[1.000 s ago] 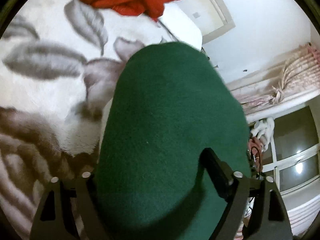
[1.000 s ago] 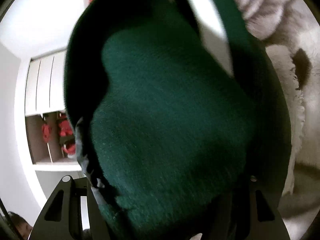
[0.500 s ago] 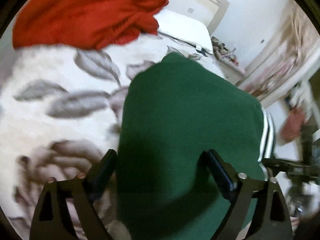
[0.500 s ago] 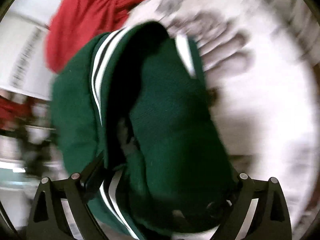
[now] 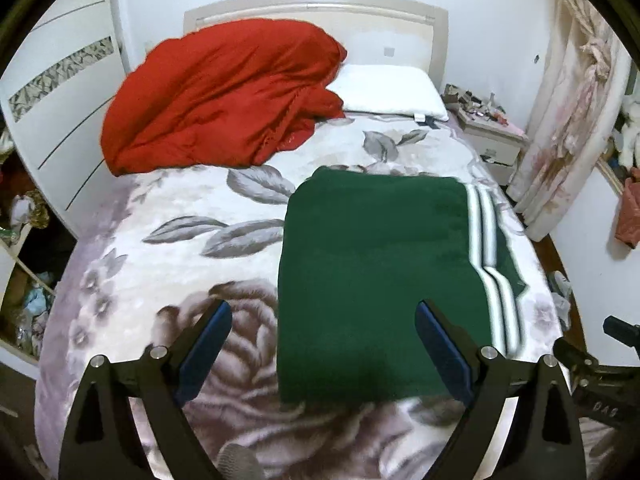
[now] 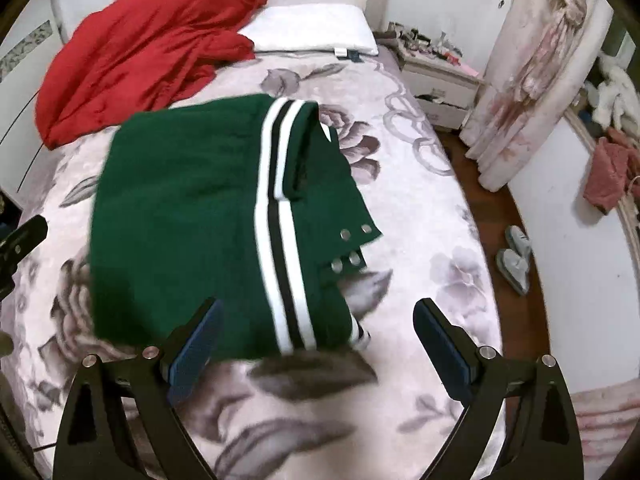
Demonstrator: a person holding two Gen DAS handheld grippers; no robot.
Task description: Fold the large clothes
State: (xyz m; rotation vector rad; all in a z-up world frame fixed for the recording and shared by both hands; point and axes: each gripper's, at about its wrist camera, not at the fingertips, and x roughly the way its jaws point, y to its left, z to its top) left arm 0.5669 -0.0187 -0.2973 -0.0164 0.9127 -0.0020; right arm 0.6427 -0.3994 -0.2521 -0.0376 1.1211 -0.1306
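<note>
The green jacket [image 5: 376, 280] lies folded into a flat, roughly rectangular stack on the flowered bedspread [image 5: 168, 240], its white-and-black striped band [image 6: 280, 240] running along the stack's 3 o'clock side. In the right wrist view, metal snaps [image 6: 352, 248] show on a loose flap that sticks out past the band toward 3 o'clock.

The left gripper [image 5: 324, 344] hangs above the bed with its jaws spread wide and nothing between them — the left jaws have just been opening a little further, and the pads press on no cloth. The jacket's near edge sits under its right finger. The right gripper [image 6: 316, 336] also stands wide and empty, clear of the fabric; its jaws have just been opening, with the striped band below the gap.

At 11 o'clock from the jacket, well apart, a red quilt [image 5: 224, 96] is bunched against the headboard [image 5: 312, 8], and a white pillow [image 5: 388, 92] lies at 12 o'clock. A bedside cabinet [image 6: 440, 76] and a flowered curtain [image 6: 532, 72] stand toward 2 o'clock — slippers [image 6: 514, 258] rest on the floor at 3 o'clock.
</note>
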